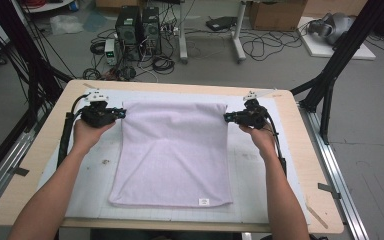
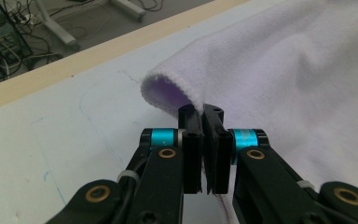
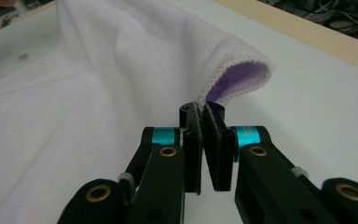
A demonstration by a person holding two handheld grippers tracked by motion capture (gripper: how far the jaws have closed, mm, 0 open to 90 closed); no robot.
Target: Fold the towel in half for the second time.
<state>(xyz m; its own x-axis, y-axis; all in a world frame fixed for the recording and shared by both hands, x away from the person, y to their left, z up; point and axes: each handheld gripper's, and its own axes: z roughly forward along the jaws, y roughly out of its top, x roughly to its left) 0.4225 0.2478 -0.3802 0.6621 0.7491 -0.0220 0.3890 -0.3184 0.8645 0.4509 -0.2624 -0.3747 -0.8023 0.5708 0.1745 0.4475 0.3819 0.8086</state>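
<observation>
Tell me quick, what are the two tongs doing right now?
Left tongs: closed, pinching the far left corner of the purple towel.
Right tongs: closed, pinching the towel's far right corner.

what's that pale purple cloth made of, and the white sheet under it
The pale lilac rectangular cloth looks like soft fleece or microfibre terry: matte, fuzzy nap, a stitched looped hem, and it drapes limply where the left tool and right tool pinch its far corners. The white flat mat looks like smooth plastic or coated board, faintly scuffed; which one is unclear.
</observation>
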